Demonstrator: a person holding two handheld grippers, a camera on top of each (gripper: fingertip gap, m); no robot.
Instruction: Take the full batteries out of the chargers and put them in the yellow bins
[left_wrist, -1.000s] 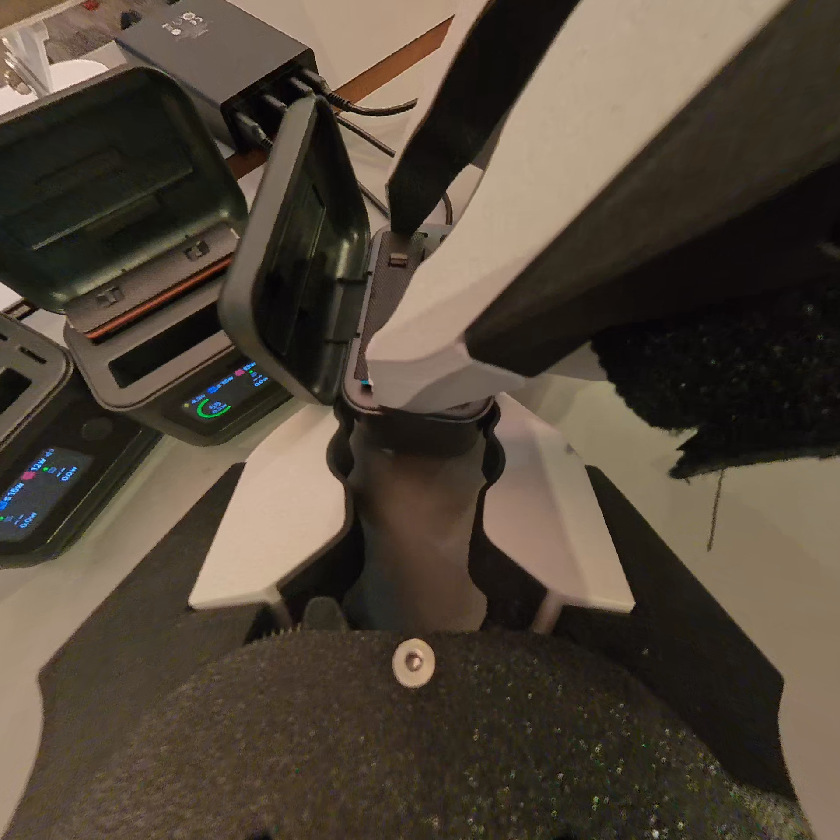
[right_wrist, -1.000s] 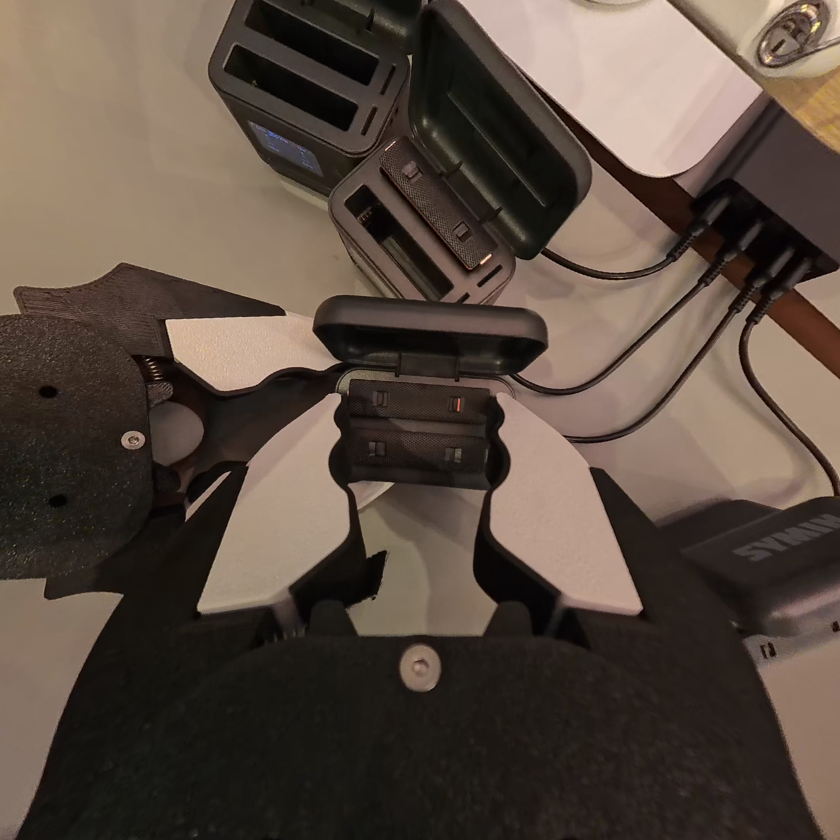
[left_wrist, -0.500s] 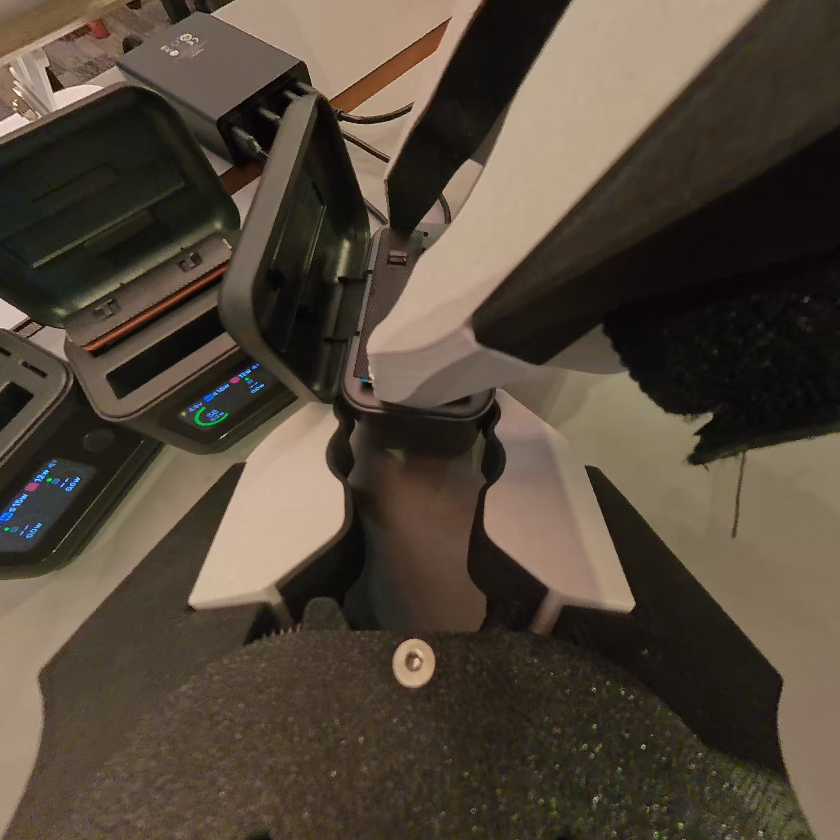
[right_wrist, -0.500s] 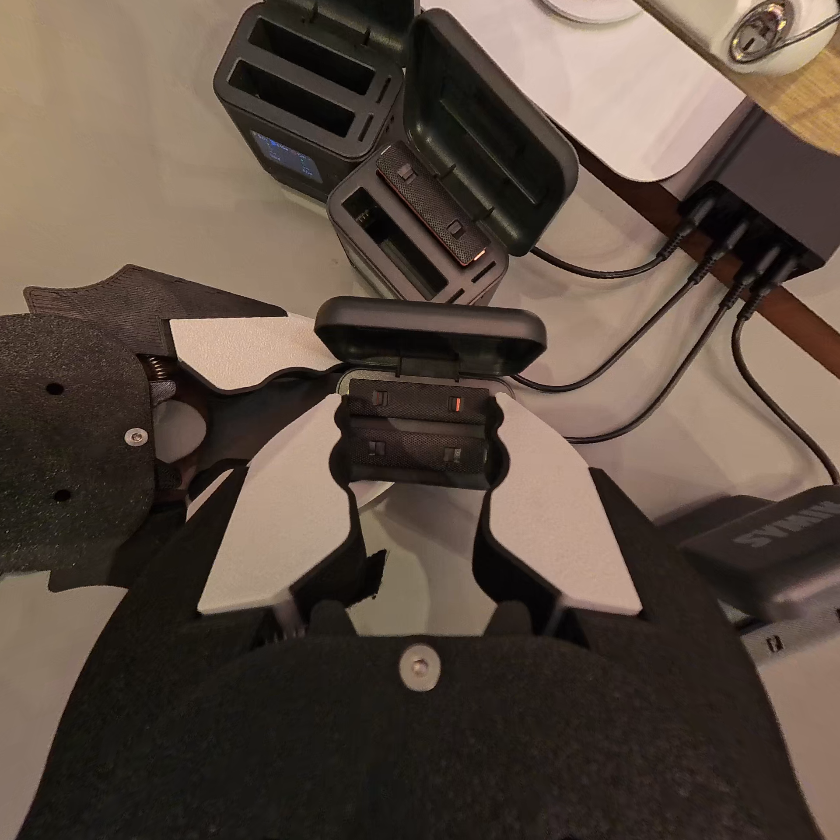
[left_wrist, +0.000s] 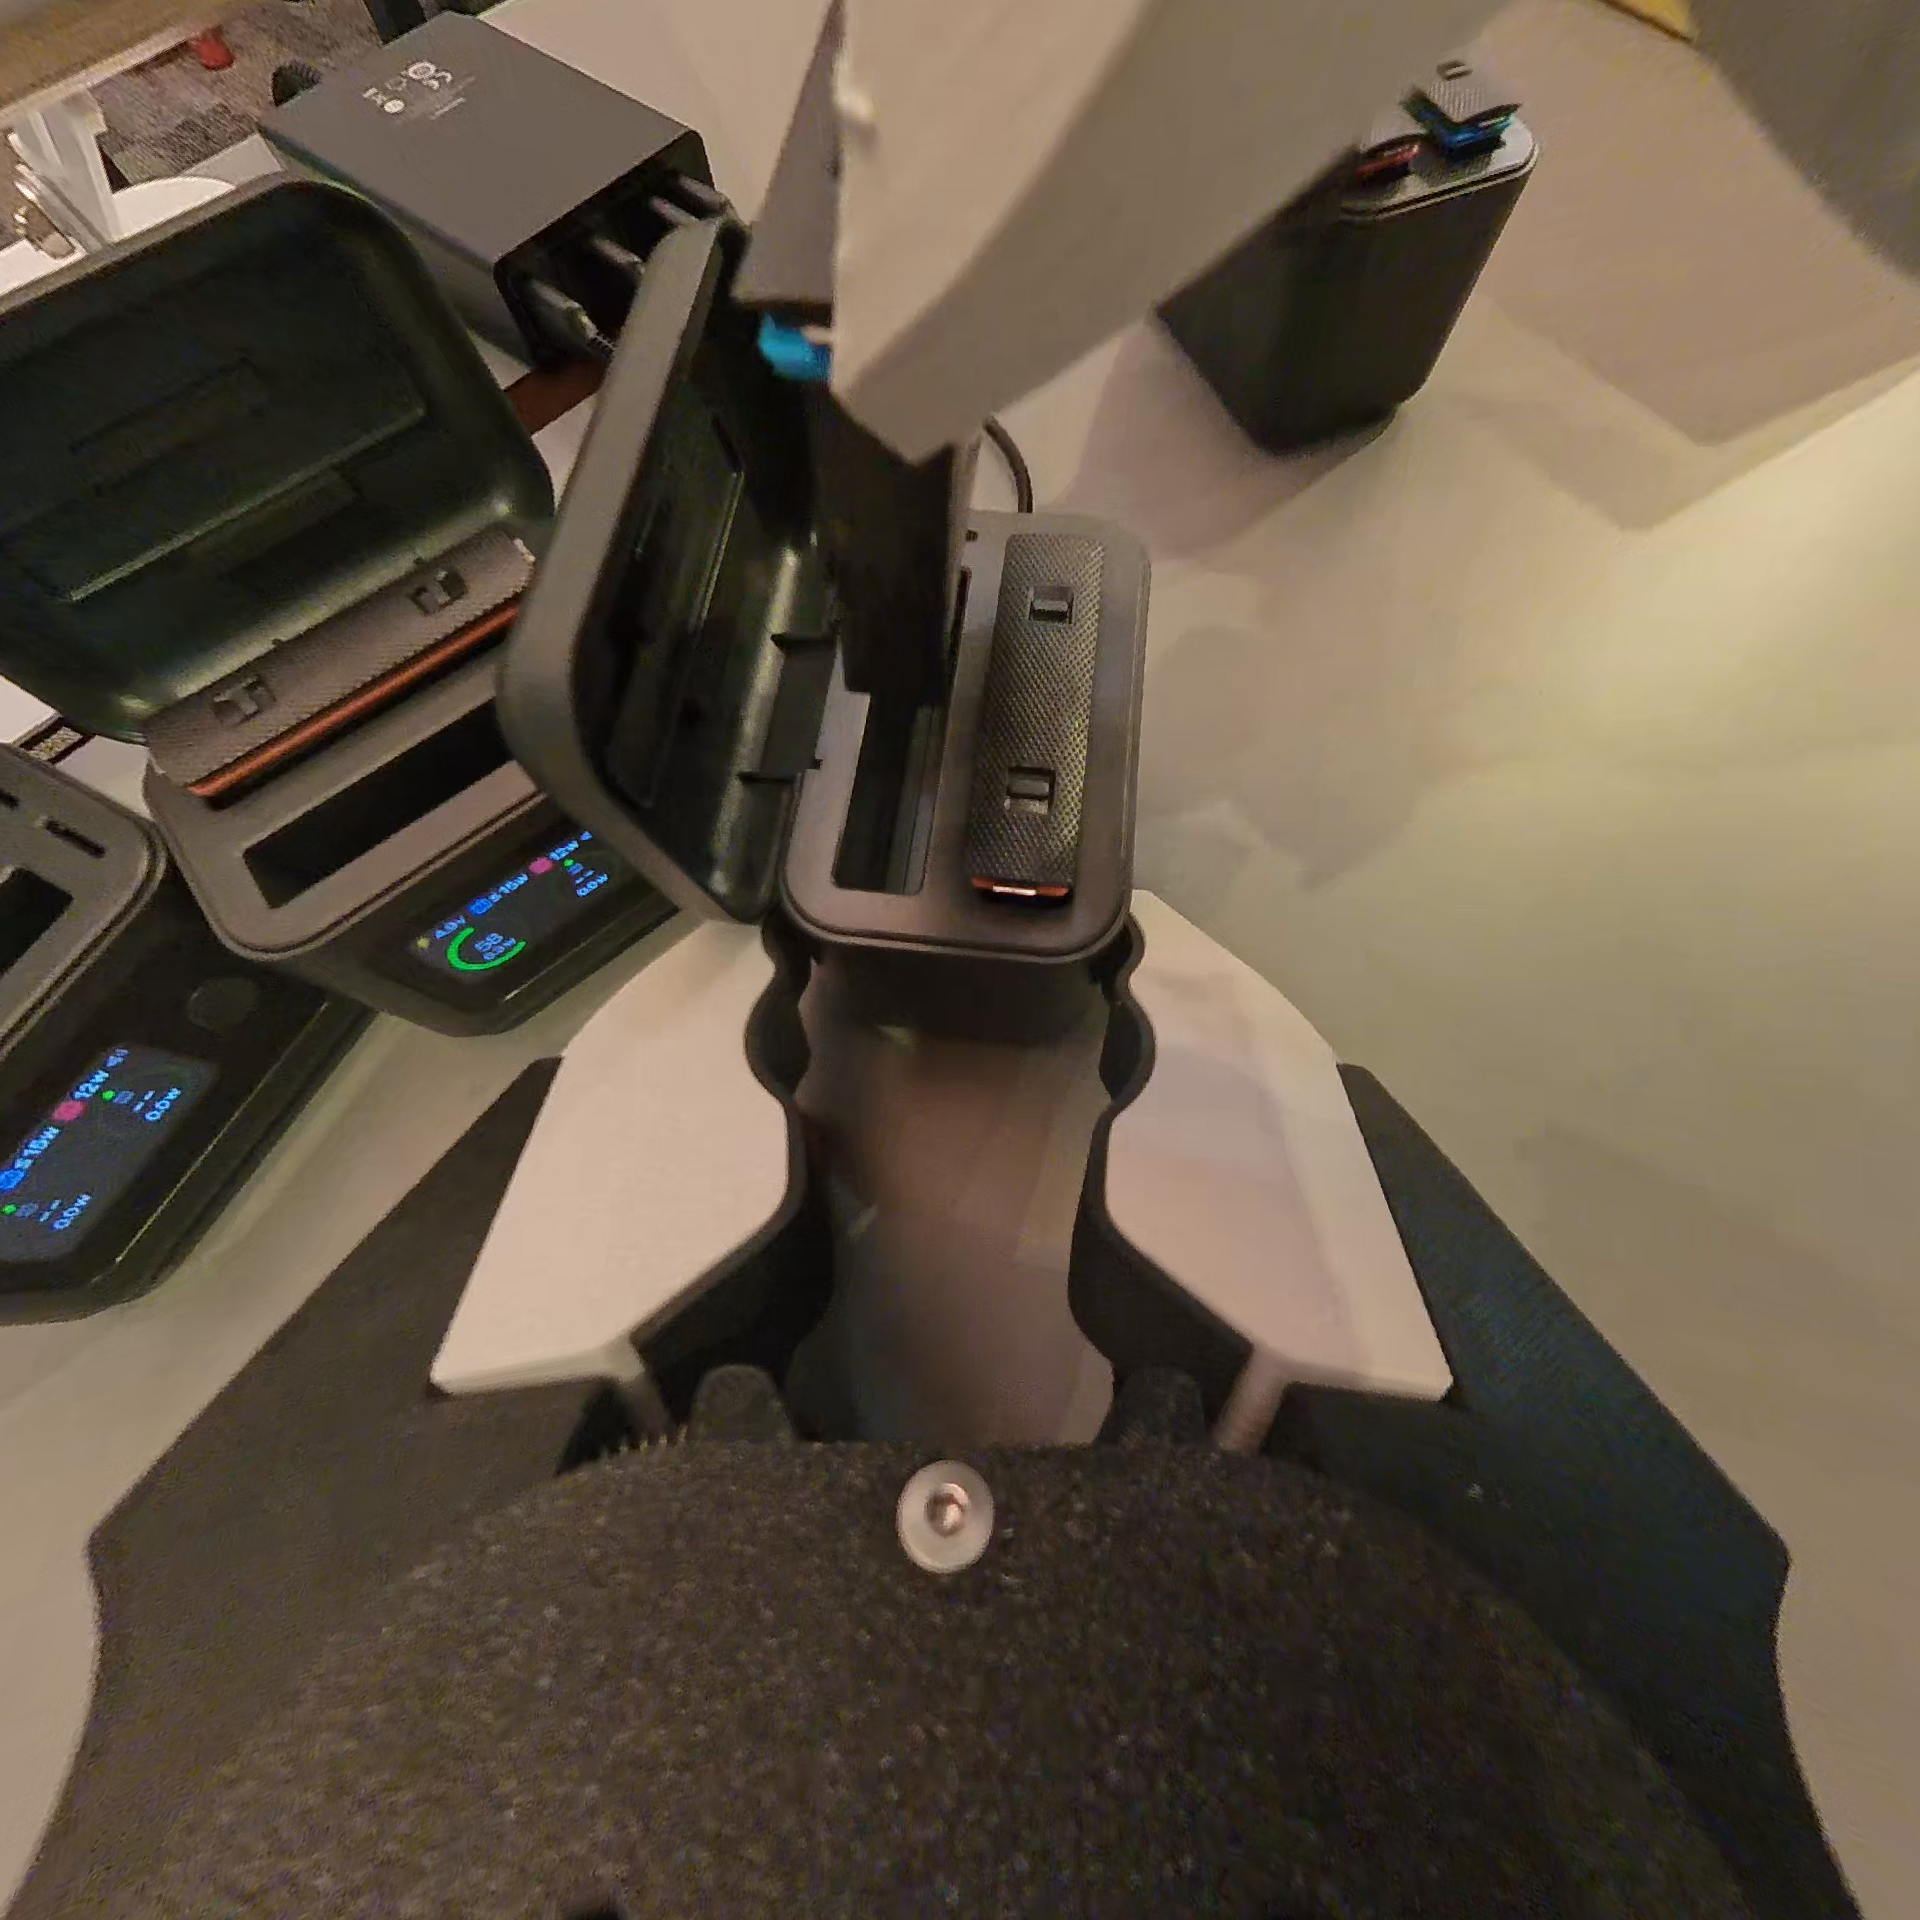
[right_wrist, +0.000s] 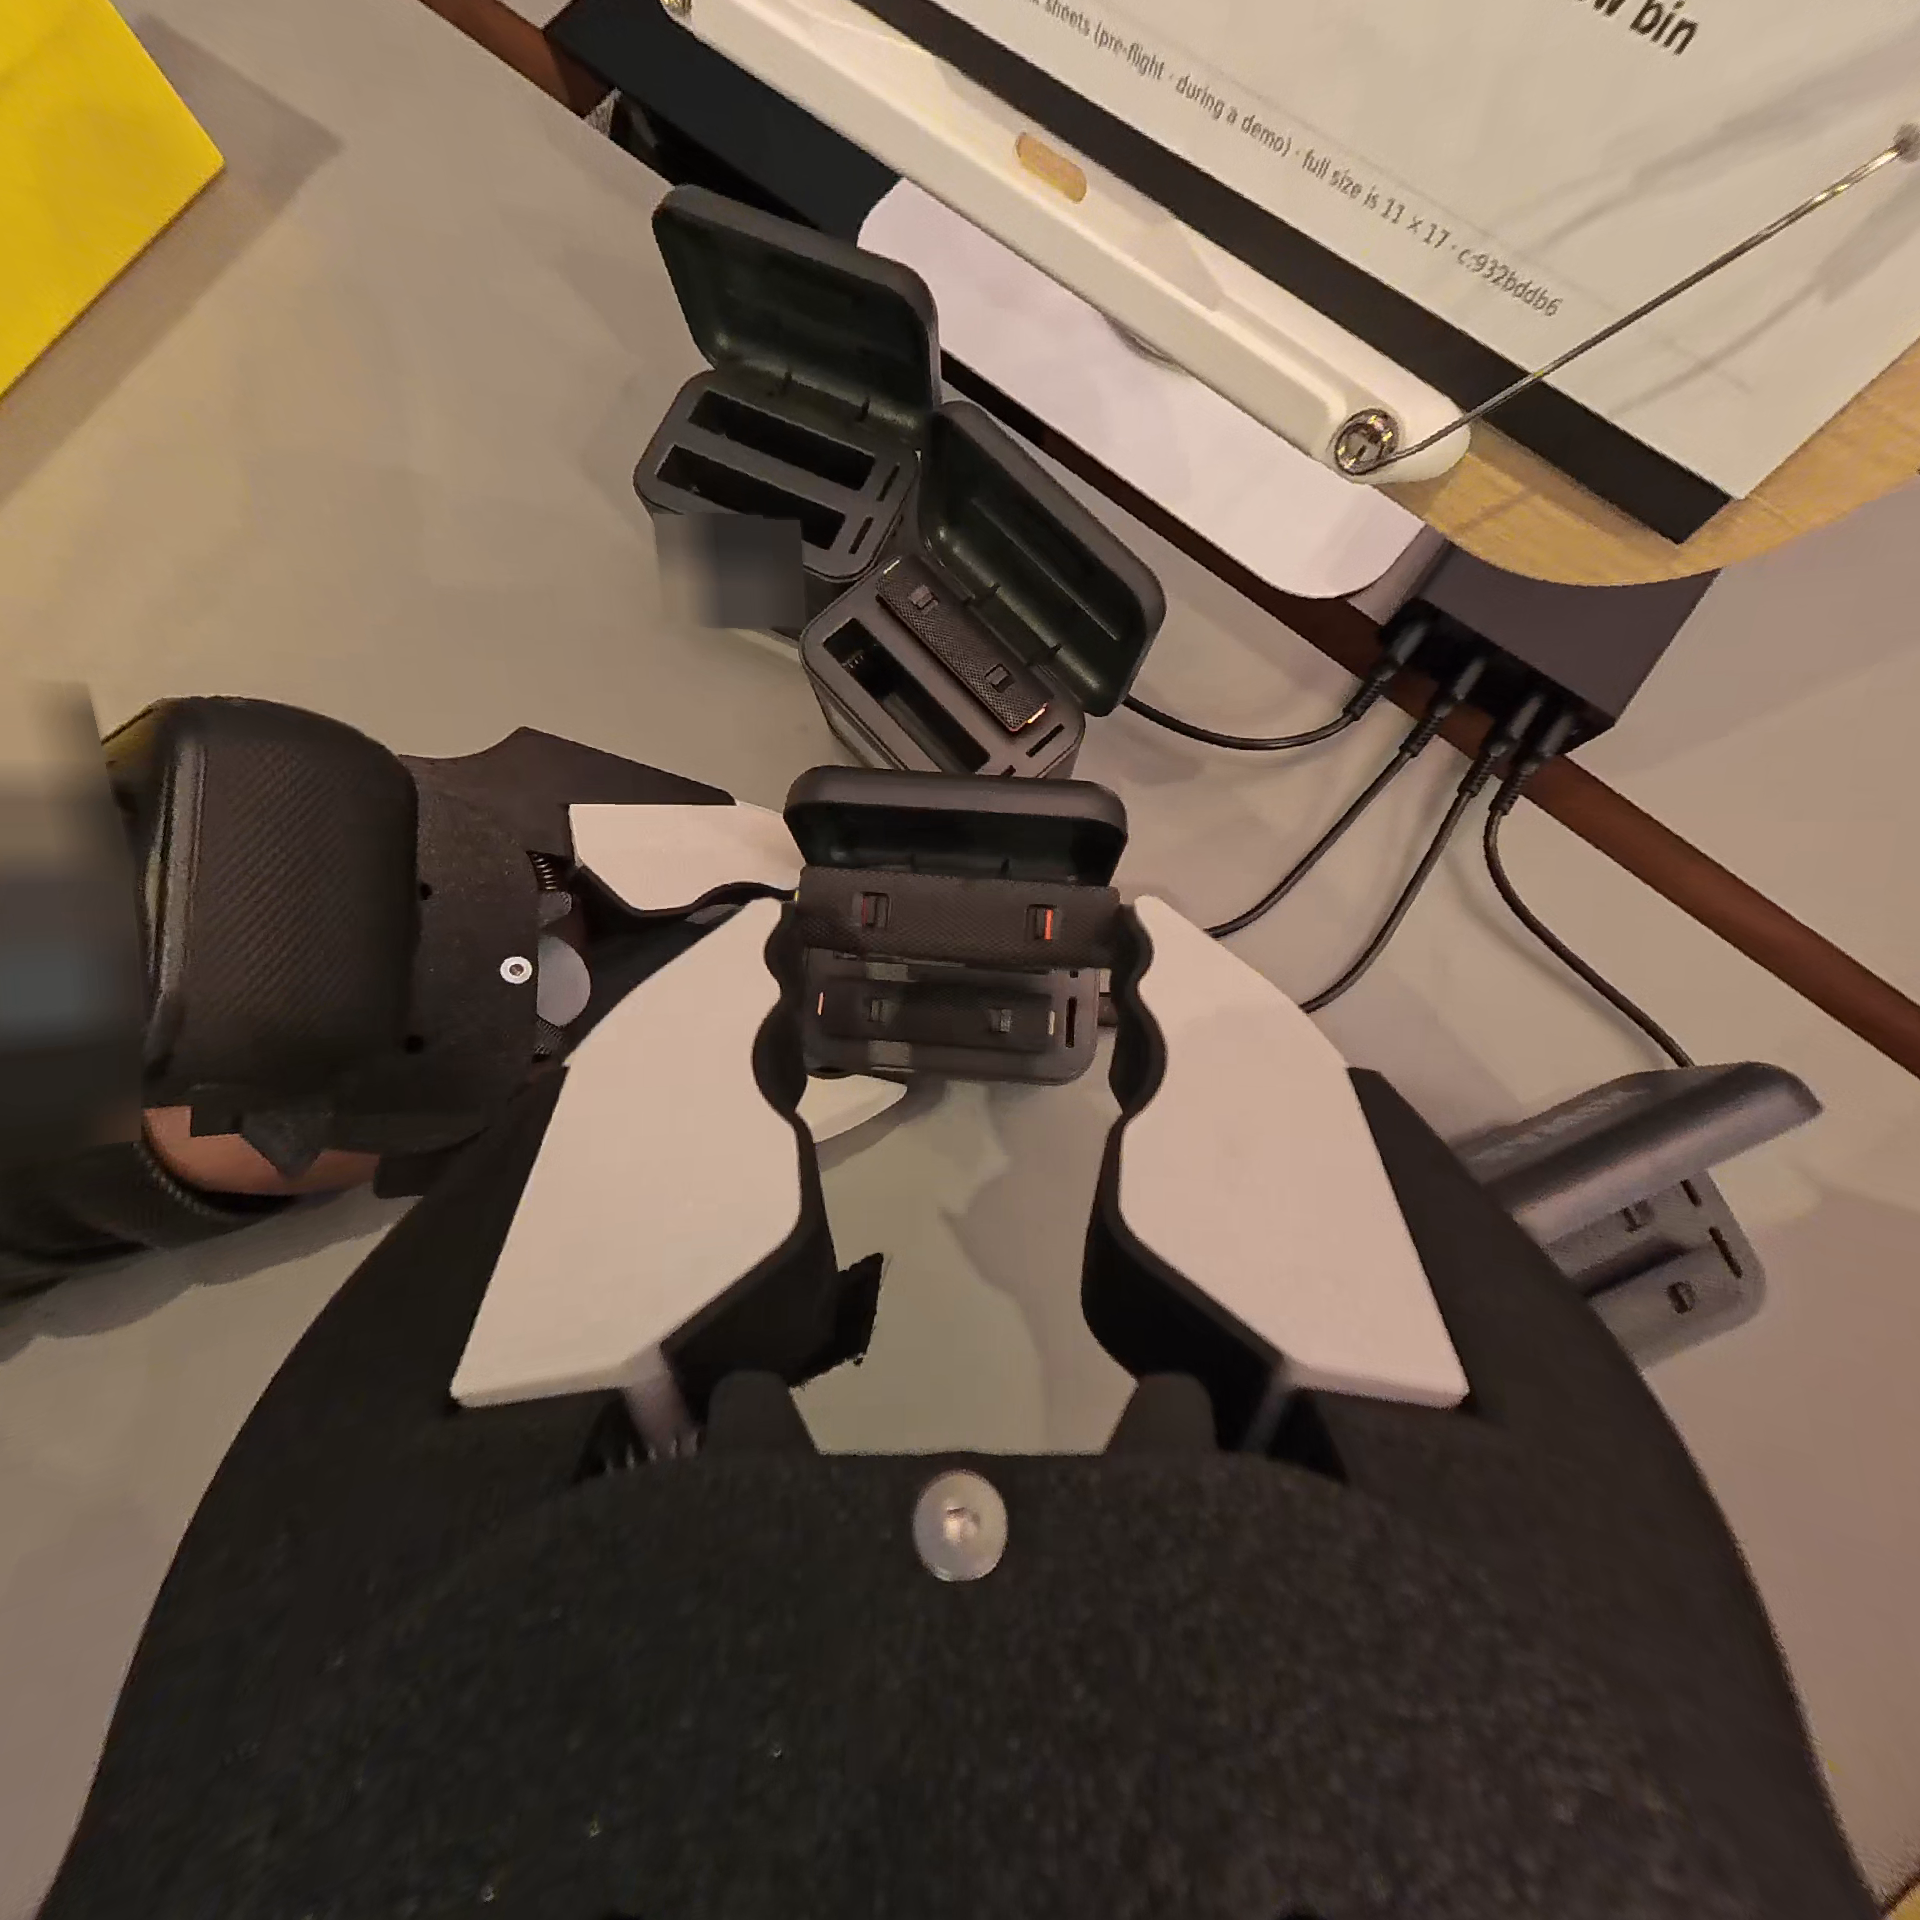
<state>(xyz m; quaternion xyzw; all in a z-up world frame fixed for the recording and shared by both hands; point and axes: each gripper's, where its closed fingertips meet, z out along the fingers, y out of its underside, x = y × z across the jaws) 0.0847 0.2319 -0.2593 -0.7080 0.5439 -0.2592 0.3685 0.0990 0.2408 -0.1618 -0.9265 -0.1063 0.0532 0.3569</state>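
The left hand-held gripper (left_wrist: 951, 971) clamps the open charger (left_wrist: 961, 904); the right hand-held gripper (right_wrist: 948, 951) grips a battery (right_wrist: 951, 920).

Pale table (right_wrist: 395, 540): open chargers (right_wrist: 774, 488), power hub (right_wrist: 1558, 644), yellow bin (right_wrist: 73, 177).

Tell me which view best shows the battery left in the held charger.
Left wrist view: the battery sits fully exposed beside the charger's empty slot. Right wrist view shows it partly, behind the lifted battery.
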